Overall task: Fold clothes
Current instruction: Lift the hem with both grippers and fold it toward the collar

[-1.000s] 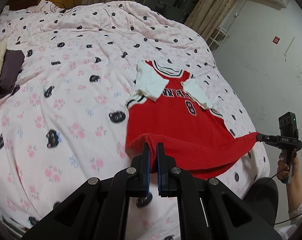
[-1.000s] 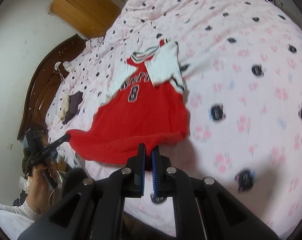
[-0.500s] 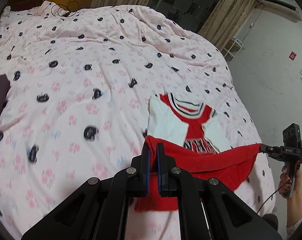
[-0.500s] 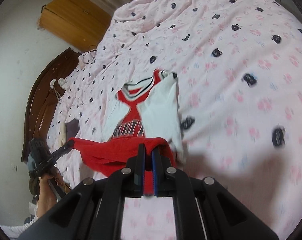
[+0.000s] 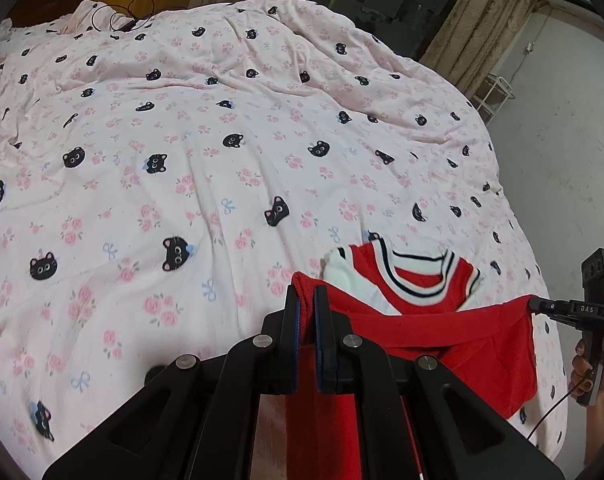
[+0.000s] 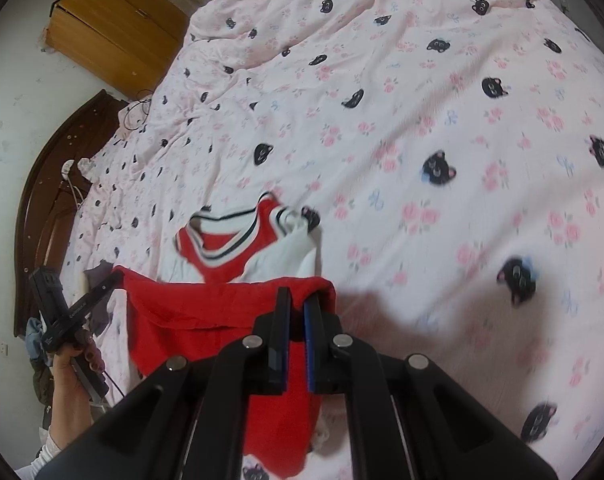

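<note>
hem could slip mid-fold

the red basketball jersey (image 5: 430, 332) lay on the cat-print duvet (image 5: 221, 160), its hem lifted collarward. our left gripper (image 5: 306, 308) and right gripper (image 6: 294, 312) each pinched a corner; uneven pull risked a skewed fold.

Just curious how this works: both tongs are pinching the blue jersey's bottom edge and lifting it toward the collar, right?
Nearly. The jersey is red, not blue, as the left wrist view shows. Otherwise yes: the left tongs and right tongs are each shut on its bottom edge, carrying it toward the collar.
</note>
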Tool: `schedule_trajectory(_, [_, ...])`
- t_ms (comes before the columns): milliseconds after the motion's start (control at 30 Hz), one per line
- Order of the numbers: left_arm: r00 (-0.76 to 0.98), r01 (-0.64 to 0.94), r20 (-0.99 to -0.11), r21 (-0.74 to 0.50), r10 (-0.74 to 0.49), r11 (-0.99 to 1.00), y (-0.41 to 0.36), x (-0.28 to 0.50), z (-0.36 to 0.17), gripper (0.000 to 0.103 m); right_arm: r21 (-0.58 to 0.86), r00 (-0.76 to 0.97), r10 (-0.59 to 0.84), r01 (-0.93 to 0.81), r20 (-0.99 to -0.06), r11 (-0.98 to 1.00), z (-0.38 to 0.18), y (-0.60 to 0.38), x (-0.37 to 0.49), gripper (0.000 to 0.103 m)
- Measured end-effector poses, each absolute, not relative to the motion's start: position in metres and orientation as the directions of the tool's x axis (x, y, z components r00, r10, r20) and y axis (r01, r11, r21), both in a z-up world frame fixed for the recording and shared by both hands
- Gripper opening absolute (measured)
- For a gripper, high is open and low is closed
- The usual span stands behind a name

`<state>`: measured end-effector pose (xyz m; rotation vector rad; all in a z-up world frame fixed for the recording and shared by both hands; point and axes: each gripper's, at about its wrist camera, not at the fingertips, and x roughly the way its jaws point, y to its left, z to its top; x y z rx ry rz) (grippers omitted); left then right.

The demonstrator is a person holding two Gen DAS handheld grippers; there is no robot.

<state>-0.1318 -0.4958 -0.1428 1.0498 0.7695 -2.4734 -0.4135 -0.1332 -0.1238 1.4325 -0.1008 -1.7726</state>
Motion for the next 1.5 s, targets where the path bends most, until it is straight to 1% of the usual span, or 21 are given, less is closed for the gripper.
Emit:
schedule_trajectory(267, [-0.638, 0.545, -0.761, -0.338, -0.117, -0.767, -0.514, -0.153, -0.158, 0.004, 0.505, -0.005, -0.601, 0.539, -0.799, -0.675, -0.134, -0.159, -0.436, 0.006])
schedule_trajectory(433, [-0.614, 0.568, -0.779, -0.324, -0.126, -0.757, -0.518, -0.162, -0.169, 0.004, 0.465, -0.007, -0.555, 0.539, -0.832, -0.702, -0.146, -0.173, -0.443, 0.006])
schedule_trajectory(767, [-0.543, 0.609, -0.825, -0.257, -0.158, -0.751, -0.524, -0.178, -0.191, 0.006, 0.376, -0.013, -0.457, 0.551, -0.889, -0.745, -0.168, -0.192, -0.449, 0.008])
schedule_trajectory(833, [-0.526, 0.629, -0.835, -0.253, -0.162, -0.735, -0.528, -0.178, -0.196, 0.010, 0.361, -0.016, -0.441, 0.550, -0.897, -0.753, -0.170, -0.196, -0.451, 0.008])
schedule_trajectory(900, [-0.518, 0.649, -0.839, -0.262, -0.163, -0.714, -0.533, -0.176, -0.200, 0.020, 0.350, -0.020, -0.431, 0.549, -0.902, -0.759, -0.170, -0.198, -0.453, 0.011])
schedule_trajectory(933, [-0.520, 0.659, -0.838, -0.269, -0.167, -0.702, -0.537, -0.174, -0.200, 0.023, 0.344, -0.023, -0.425, 0.549, -0.905, -0.762, -0.170, -0.199, -0.454, 0.012])
schedule_trajectory(967, [-0.523, 0.672, -0.834, -0.277, -0.175, -0.687, -0.540, -0.171, -0.199, 0.027, 0.340, -0.031, -0.423, 0.545, -0.905, -0.767, -0.169, -0.198, -0.455, 0.022])
schedule_trajectory(1000, [-0.529, 0.684, -0.828, -0.286, -0.186, -0.671, -0.544, -0.167, -0.198, 0.028, 0.336, -0.054, -0.428, 0.534, -0.902, -0.776, -0.164, -0.195, -0.458, 0.041])
schedule_trajectory(1067, [-0.531, 0.706, -0.819, -0.285, -0.218, -0.648, -0.551, -0.159, -0.192, 0.028, 0.330, -0.098, -0.435, 0.512, -0.895, -0.793, -0.155, -0.189, -0.463, 0.061])
schedule_trajectory(1167, [-0.545, 0.703, -0.794, -0.257, -0.270, -0.663, -0.550, -0.148, -0.178, 0.028, 0.337, -0.130, -0.454, 0.501, -0.881, -0.797, -0.142, -0.180, -0.469, 0.061])
schedule_trajectory(1267, [-0.600, 0.637, -0.742, -0.218, -0.298, -0.739, -0.530, -0.142, -0.155, 0.028, 0.320, -0.139, -0.456, 0.538, -0.879, -0.780, -0.135, -0.181, -0.461, 0.060])
schedule_trajectory(1333, [-0.645, 0.552, -0.711, -0.181, -0.279, -0.814, -0.506, -0.140, -0.142, 0.028, 0.294, -0.131, -0.445, 0.584, -0.886, -0.757, -0.138, -0.187, -0.448, 0.055])
schedule_trajectory(1367, [-0.659, 0.502, -0.705, -0.155, -0.260, -0.851, -0.492, -0.141, -0.138, 0.028, 0.281, -0.127, -0.440, 0.606, -0.889, -0.744, -0.139, -0.190, -0.442, 0.049])
schedule_trajectory(1467, [-0.665, 0.341, -0.727, -0.091, -0.172, -0.935, -0.447, -0.149, -0.138, 0.028, 0.242, -0.117, -0.422, 0.669, -0.899, -0.702, -0.143, -0.200, -0.423, 0.031])
schedule_trajectory(1500, [-0.655, 0.308, -0.740, -0.081, -0.150, -0.948, -0.436, -0.152, -0.142, 0.028, 0.229, -0.114, -0.416, 0.689, -0.902, -0.687, -0.144, -0.203, -0.416, 0.030])
